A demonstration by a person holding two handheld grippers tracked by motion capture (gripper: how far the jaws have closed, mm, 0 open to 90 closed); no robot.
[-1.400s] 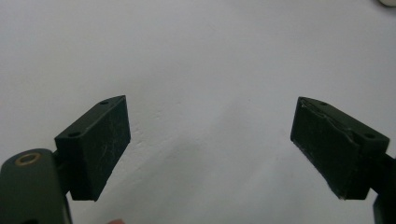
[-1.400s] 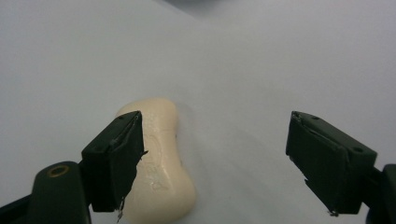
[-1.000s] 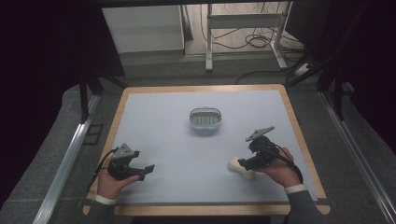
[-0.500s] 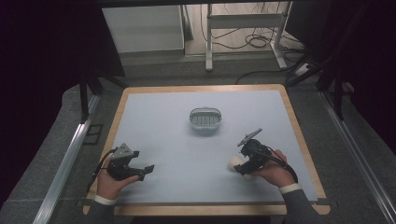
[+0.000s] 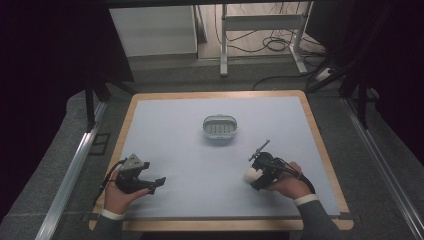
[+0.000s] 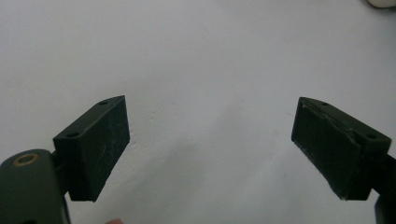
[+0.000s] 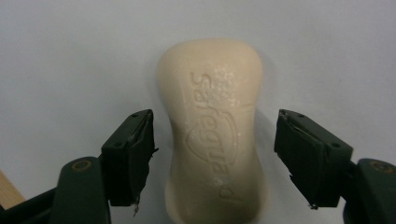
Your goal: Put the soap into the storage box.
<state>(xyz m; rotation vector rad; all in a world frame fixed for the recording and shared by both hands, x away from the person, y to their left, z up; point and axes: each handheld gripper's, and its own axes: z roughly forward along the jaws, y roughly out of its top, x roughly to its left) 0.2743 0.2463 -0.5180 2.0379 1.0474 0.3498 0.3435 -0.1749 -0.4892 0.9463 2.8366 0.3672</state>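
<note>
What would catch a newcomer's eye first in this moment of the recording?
Most striking is the cream bar of soap lying flat on the table, framed between the open jaws of the right gripper, which stand either side of it without touching. Next comes the small oval soap dish alone near the middle of the pale blue table. The left gripper rests open at the near left, with nothing between its jaws.

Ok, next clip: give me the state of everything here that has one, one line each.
Soap: lying flat on the table, embossed side up, between the right jaws, a gap on each side.
Right gripper: open, straddling the soap, not gripping it.
Left gripper: open, nothing between its jaws.
Dish: upright at mid-table, nothing in it, apart from both grippers.
</note>
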